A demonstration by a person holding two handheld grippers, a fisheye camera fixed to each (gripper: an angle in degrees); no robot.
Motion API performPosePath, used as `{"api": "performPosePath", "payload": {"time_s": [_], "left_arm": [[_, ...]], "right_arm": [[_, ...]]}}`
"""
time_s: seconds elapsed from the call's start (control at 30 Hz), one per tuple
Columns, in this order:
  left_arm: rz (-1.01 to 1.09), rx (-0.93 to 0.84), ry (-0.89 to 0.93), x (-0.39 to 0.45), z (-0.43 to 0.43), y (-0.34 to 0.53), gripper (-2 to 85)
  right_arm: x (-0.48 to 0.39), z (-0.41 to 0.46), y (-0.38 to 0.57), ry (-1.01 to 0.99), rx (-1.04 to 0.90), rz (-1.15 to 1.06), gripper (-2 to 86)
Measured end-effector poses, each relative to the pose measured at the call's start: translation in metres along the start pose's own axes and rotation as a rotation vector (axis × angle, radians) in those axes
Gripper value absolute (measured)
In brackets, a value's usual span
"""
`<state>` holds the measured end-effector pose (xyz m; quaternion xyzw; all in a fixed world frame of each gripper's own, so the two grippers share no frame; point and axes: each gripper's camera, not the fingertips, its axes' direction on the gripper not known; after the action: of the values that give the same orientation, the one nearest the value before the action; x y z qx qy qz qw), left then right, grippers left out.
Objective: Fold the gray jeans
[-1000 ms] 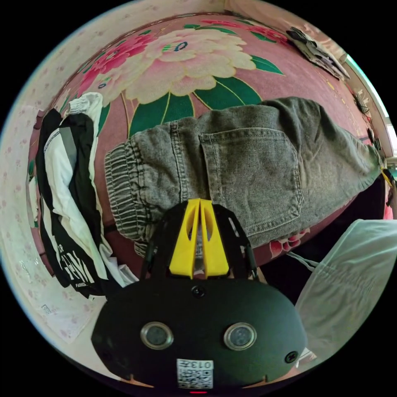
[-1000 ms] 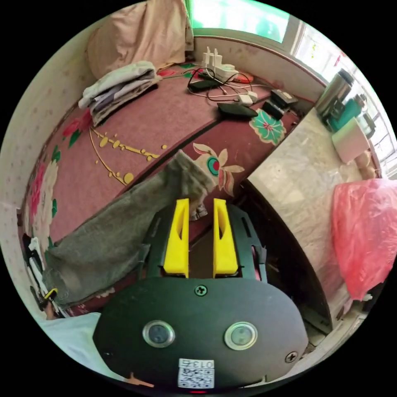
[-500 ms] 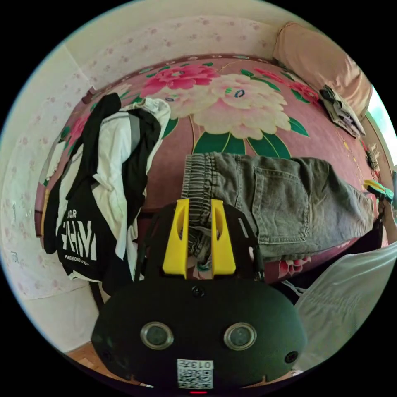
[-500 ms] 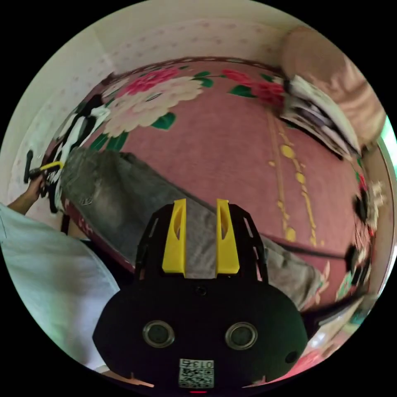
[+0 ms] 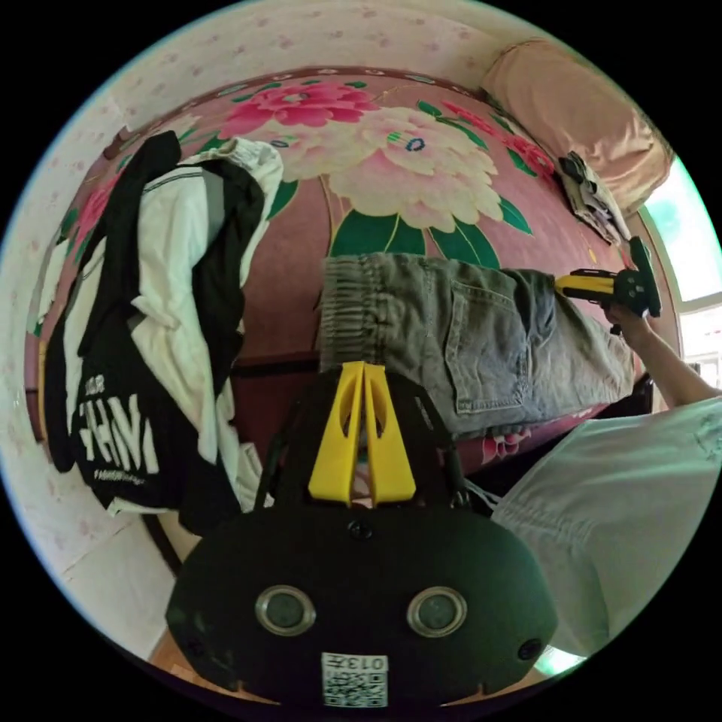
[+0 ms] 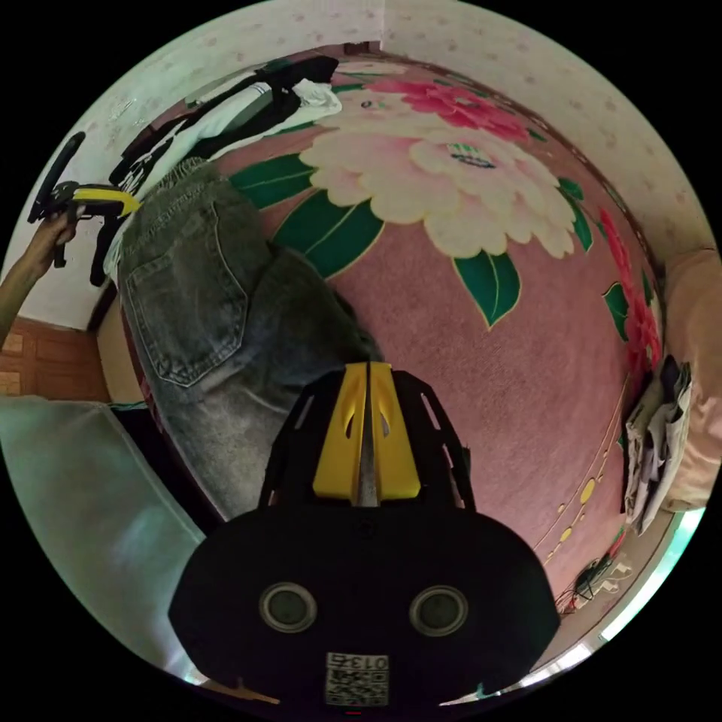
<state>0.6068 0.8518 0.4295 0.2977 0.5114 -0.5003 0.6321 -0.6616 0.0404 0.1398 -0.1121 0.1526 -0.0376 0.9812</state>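
We saw the faded gray denim jeans [image 5: 481,338] lying flat along the near edge of a dusty-pink bed cover printed with big cream and pink flowers and green leaves [image 5: 406,173], back pocket up and the ribbed elastic waistband toward a heap of black-and-white clothing [image 5: 150,316] that hung over the end of the bed. In the left gripper view, the left gripper [image 5: 363,368], with its yellow jaws, sat at the waistband edge with the jaws brought together tip to tip; we could not tell whether any denim was caught between them, since the tips covered that spot. In the same view the right gripper [image 5: 571,283] showed farther along the jeans, held in a hand [image 5: 628,320] and lying against the cloth of the leg. In the right gripper view, the right gripper's [image 6: 367,370] jaws were closed tight with a thin strip of gray fabric pinched between them, down by the leg part of the jeans [image 6: 226,316]. The left gripper [image 6: 124,201] appeared there too, at the waistband corner. A white-clothed torso [image 5: 639,511] stood beside the bed, a peach-coloured pillow [image 5: 579,113] lay at the far corner, and a small stack of folded garments [image 6: 658,444] rested near it.
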Motion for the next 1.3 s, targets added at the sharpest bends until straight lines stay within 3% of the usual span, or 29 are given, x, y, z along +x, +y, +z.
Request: {"api": "performPosePath", "payload": {"time_s": [0.1,0.2,0.23,0.3,0.43,0.57,0.73,0.83,1.0,1.13,1.23,1.3], "left_arm": [[-0.056,0.005,-0.122,-0.021,-0.022,0.038,-0.1],[-0.154,-0.049,0.021,-0.060,0.000,0.066,0.9],[-0.217,0.030,0.084,-0.075,-0.001,0.071,2.4],[-0.276,0.157,0.181,-0.092,-0.008,0.070,6.1],[-0.192,0.090,0.211,-0.107,0.010,0.036,13.0],[-0.209,-0.010,0.359,-0.125,0.043,0.012,13.5],[-0.100,-0.026,0.209,-0.116,0.011,0.005,7.5],[-0.037,0.020,0.161,-0.107,-0.026,0.014,5.6],[-0.034,-0.002,0.088,-0.106,-0.031,0.041,5.5],[-0.086,-0.087,0.129,-0.126,0.027,0.064,6.4],[-0.290,0.016,0.294,-0.156,0.017,0.087,5.9],[-0.309,0.136,0.225,-0.160,-0.009,0.096,6.2]], "right_arm": [[-0.013,-0.010,-0.011,0.036,0.088,0.003,1.2],[-0.025,0.008,-0.024,0.010,0.088,-0.012,1.6],[-0.027,0.014,-0.031,0.026,0.041,-0.001,2.2],[-0.034,-0.007,-0.032,0.026,0.177,0.015,4.6],[-0.104,-0.031,-0.055,-0.091,0.296,-0.250,12.2],[-0.194,-0.009,-0.102,-0.222,0.261,-0.483,13.3],[-0.260,0.037,-0.157,-0.057,0.108,-0.594,6.9],[-0.255,0.027,-0.170,-0.132,0.098,-0.551,4.4],[-0.261,0.010,-0.149,-0.146,0.239,-0.718,3.9],[-0.264,0.061,-0.164,-0.200,0.097,-0.734,5.8],[-0.251,0.044,-0.164,-0.227,0.072,-0.713,6.7],[-0.230,0.020,-0.149,-0.217,0.175,-0.666,6.7]]}}
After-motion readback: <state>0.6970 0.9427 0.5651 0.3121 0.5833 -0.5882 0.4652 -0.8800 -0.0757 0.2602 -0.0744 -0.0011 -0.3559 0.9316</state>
